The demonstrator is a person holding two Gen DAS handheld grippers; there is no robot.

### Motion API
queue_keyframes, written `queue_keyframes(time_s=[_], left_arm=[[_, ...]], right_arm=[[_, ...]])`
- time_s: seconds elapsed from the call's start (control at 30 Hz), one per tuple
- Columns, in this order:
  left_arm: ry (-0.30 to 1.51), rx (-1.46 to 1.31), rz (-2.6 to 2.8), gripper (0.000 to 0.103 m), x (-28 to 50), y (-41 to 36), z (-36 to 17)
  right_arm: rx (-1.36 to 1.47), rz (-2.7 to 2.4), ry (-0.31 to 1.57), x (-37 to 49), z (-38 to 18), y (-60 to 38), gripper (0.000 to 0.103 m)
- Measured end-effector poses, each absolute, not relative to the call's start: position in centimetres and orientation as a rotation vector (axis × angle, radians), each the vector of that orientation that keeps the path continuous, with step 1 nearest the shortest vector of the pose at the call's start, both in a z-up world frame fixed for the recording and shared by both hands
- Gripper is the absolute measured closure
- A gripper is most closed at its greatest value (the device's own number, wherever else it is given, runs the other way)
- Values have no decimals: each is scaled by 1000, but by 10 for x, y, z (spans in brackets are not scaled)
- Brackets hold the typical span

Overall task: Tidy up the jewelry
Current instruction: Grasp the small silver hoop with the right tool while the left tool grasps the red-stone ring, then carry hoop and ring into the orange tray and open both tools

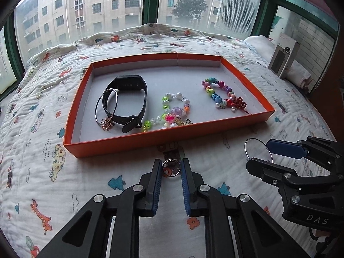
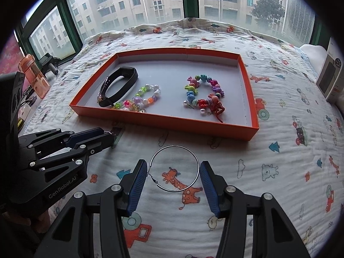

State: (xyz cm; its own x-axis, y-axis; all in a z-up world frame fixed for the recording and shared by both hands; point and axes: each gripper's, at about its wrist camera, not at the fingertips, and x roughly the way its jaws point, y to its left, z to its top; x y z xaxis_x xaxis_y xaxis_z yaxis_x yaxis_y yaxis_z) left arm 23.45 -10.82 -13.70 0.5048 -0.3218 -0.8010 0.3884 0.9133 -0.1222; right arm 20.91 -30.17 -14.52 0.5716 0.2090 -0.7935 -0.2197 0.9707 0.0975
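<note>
An orange tray (image 1: 120, 145) (image 2: 254, 116) lies on the patterned quilt. It holds a black watch band (image 1: 129, 99) (image 2: 120, 81), a thin hoop with a charm (image 1: 105, 107), a pastel bead bracelet (image 1: 172, 112) (image 2: 139, 101) and a bright bead bracelet (image 1: 221, 94) (image 2: 204, 92). My left gripper (image 1: 171, 168) (image 2: 108, 137) is closed around a small silver ring (image 1: 171, 167) on the quilt before the tray. My right gripper (image 2: 173, 169) (image 1: 259, 152) is open, its fingers either side of a large thin silver hoop (image 2: 194, 157) (image 1: 250, 140) lying on the quilt.
A grey-white box (image 1: 283, 58) (image 2: 330, 75) stands at the right by the window. An orange bottle (image 2: 32, 77) and small items sit left of the bed. Windows run along the far edge of the quilt.
</note>
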Motion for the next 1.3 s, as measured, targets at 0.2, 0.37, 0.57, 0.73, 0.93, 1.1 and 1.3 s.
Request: queue_keyframes(time_s=[0.2,0.37,0.57,0.73,0.93,1.1,1.3], left_arm=[[893,41,-426,84,220,-98,-109],[850,17,-418,84,205,-91,-82],[807,-1,-402,84,186,-81,-57],[784,-14,-387,84,178,-73,-42],[746,-10,-379,84,177,-72,-22],[717,-26,-374,84,186,-76,-8],[699,-37,-369,84,205,-86,0]], right_arm=[[-6,249,904,202,-135,-301,46],[-9,251,869,193,-122,-299,46],[-13,248,819,183,-105,-298,46],[-15,236,779,178,-91,-301,46],[-20,226,728,182,-74,-305,46],[-20,217,700,187,-64,-308,46],[-29,205,683,199,-61,-312,46]])
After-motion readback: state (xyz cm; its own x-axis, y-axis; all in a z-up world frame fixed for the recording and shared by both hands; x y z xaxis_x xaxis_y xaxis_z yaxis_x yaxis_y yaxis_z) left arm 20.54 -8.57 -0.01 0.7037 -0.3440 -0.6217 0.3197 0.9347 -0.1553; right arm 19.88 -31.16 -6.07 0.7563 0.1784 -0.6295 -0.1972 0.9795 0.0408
